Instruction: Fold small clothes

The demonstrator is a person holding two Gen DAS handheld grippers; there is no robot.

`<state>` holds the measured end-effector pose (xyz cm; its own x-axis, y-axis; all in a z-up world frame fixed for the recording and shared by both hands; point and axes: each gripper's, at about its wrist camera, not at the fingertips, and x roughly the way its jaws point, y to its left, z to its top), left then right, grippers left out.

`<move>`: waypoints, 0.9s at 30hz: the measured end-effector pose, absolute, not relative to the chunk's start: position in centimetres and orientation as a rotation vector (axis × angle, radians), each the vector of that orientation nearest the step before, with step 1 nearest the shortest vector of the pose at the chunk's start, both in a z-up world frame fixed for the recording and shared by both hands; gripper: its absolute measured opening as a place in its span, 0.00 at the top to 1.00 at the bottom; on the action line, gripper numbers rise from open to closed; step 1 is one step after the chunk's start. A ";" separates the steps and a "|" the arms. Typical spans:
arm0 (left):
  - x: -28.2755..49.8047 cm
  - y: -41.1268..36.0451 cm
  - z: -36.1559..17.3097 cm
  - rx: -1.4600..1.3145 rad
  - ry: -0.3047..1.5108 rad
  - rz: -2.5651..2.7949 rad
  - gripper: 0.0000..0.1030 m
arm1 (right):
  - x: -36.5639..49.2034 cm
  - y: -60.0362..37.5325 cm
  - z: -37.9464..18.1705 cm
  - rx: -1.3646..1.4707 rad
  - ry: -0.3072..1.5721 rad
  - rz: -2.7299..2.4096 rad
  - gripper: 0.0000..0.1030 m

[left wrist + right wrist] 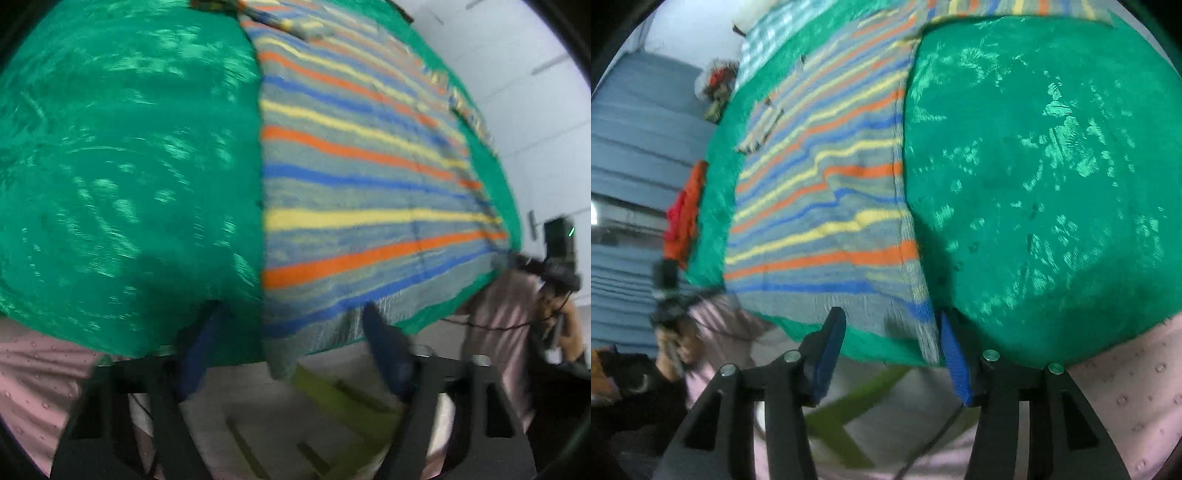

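Striped garment [369, 177] spread on green cloth [129, 166], hem corner hanging between left gripper [291, 325] jaws, apart, not pressing. Right gripper [890, 325] jaws likewise apart over near hem, lower centre. Right view only: red-orange clothing [685, 214] at left edge; hand [679, 343] lower left.

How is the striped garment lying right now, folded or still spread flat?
Mostly spread. The striped garment lies flat on the green cloth, with only a small folded-over flap near its middle.
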<state>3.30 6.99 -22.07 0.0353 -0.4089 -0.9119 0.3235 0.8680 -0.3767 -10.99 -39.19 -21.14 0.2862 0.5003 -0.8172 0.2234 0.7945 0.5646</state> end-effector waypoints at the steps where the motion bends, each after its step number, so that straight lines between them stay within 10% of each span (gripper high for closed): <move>1: 3.2 6.2 -22.4 -0.050 1.450 -0.574 0.90 | -11.1 -39.3 -21.4 0.699 1.285 0.212 0.51; 3: 3.2 5.4 -22.5 -0.032 1.480 -0.579 0.96 | -10.4 -38.8 -22.3 0.733 1.323 0.238 0.95; 21: 1.5 5.0 -24.6 0.270 1.479 -0.370 0.95 | -9.7 -35.0 -25.1 0.535 1.611 0.074 0.97; 25: 0.8 6.3 -22.6 0.263 1.483 -0.378 0.75 | -9.4 -34.4 -24.6 0.525 1.607 0.065 0.93; 27: 0.7 7.8 -19.8 0.306 1.423 -0.346 0.48 | -10.3 -34.0 -24.0 0.517 1.602 0.069 0.66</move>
